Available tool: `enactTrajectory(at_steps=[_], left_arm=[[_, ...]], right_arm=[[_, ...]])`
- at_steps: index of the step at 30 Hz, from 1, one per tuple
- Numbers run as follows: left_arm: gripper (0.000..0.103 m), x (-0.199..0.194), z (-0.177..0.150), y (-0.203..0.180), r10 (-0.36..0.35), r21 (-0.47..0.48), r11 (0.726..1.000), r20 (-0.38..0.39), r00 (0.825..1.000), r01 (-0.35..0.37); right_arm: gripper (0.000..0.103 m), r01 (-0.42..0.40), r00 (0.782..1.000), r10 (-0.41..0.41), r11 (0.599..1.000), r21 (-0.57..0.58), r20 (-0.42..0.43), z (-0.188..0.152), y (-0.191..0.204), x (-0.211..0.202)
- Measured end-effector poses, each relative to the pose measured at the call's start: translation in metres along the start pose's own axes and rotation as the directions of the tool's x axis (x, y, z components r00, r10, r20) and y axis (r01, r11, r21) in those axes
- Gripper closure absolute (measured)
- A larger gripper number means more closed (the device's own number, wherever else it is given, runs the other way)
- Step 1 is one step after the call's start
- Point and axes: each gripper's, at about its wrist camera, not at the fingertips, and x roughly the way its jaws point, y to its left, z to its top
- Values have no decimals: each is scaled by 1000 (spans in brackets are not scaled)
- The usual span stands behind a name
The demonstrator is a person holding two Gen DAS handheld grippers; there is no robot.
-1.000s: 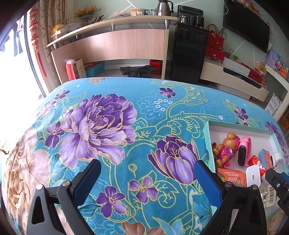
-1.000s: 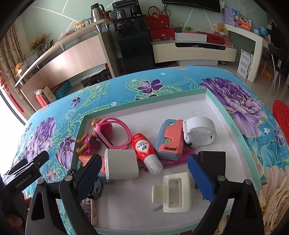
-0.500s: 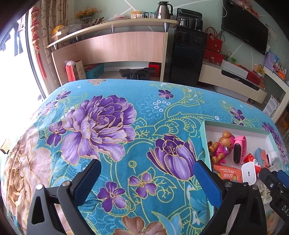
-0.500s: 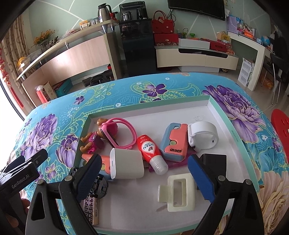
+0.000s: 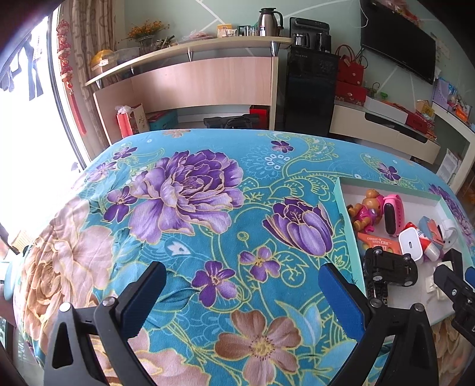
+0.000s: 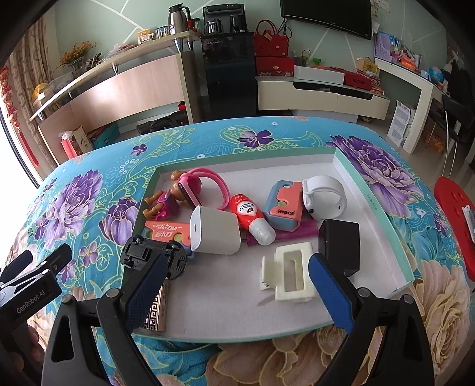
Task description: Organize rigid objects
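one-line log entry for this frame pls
left gripper: open, empty, over tablecloth | right gripper: open, empty, over tray near white clip | nothing grasped

Walls: pale green, a dark TV (image 6: 326, 13) mounted high.
Window: bright daylight glaring at left (image 5: 26, 124).
Furniture: wooden counter (image 5: 190, 80), black cabinet (image 6: 228, 74).

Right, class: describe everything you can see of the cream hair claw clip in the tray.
The cream hair claw clip looks like glossy plastic, with a rectangular open window through its body and short teeth at its left end. It lies flat on the bare white floor of the tray, near the front edge, apart from the other items. The right tongs hang open around it, not touching.
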Motion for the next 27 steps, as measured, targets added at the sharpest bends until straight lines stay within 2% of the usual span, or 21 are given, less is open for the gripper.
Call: enactTrajectory(at_steps=[5, 10, 27], left_arm=[[0, -12, -14, 3, 24, 6, 1000, -11, 1000, -24], [0, -24, -24, 3, 9, 14, 1000, -19, 1000, -8], [0, -45, -65, 15, 67, 48, 997, -52, 996, -65]], right_arm=[[7, -3, 1000, 3, 1000, -1, 0, -10, 1, -12], [7, -9, 1000, 8, 1000, -16, -6, -22, 5, -24], [7, -19, 1000, 19, 999, -37, -10, -54, 12, -55]])
